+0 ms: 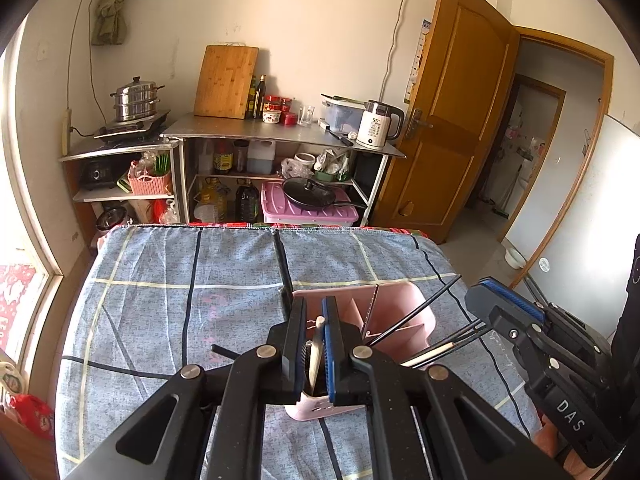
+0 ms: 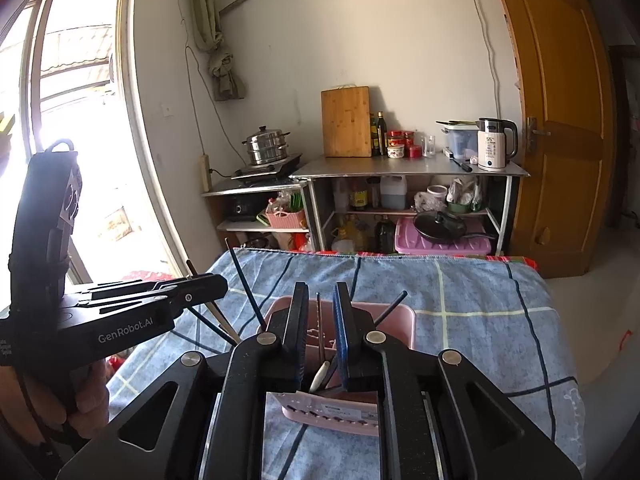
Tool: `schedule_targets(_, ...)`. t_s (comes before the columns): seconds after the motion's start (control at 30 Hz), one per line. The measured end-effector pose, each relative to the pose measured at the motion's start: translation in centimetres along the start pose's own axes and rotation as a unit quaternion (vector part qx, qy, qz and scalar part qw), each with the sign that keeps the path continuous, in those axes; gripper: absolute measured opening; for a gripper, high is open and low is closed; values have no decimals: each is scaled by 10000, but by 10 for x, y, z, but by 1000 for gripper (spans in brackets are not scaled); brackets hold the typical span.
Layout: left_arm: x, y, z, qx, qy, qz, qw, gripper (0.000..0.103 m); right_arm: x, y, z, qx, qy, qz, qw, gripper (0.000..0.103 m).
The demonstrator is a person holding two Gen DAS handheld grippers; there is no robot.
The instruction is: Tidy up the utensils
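Both grippers are hovering over the pink holder [image 1: 404, 298] on the checked cloth [image 1: 200, 280], apparently to feed it: the left gripper's [image 1: 315, 308] jaws are pinching a cream chopstick [image 1: 316, 348], while the right gripper's [image 2: 322, 292] jaws are standing slightly spread around thin dark chopsticks [image 2: 319, 320].

We cannot see the lower ends of the chopsticks [image 1: 436, 308] inside the pink holder [image 1: 404, 312]; our left tongs [image 1: 313, 344] cover its near compartments, and its label print [image 2: 332, 410] is too small to read.
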State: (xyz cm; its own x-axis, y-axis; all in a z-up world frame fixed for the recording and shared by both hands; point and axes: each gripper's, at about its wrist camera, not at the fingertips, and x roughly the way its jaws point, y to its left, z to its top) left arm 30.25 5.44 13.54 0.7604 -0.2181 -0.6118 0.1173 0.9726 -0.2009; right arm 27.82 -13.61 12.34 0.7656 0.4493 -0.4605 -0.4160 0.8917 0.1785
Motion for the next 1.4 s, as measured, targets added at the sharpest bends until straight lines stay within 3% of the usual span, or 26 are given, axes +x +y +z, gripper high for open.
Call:
schedule_targets(0.27, -36, -2, -6, 24, -377, 0, 9993, 28, -32, -4, 1, 12, -163, 19, 9999, 18)
schedule_targets(0.53, -76, -11, -34, -7, -622, -80, 9980, 29, -71, -7, -18, 0, -259, -9, 9997, 20)
schedule_targets(0.87, -111, -43, -99, 217, -722, -107, 9971, 29, -113, 0, -58, -47, -275, -36, 9996, 30)
schedule_targets(1.4, -135, -72, -187, 354, -776, 214, 9961, 29, -145, 11, -131, -97, 36, -190, 9998, 38)
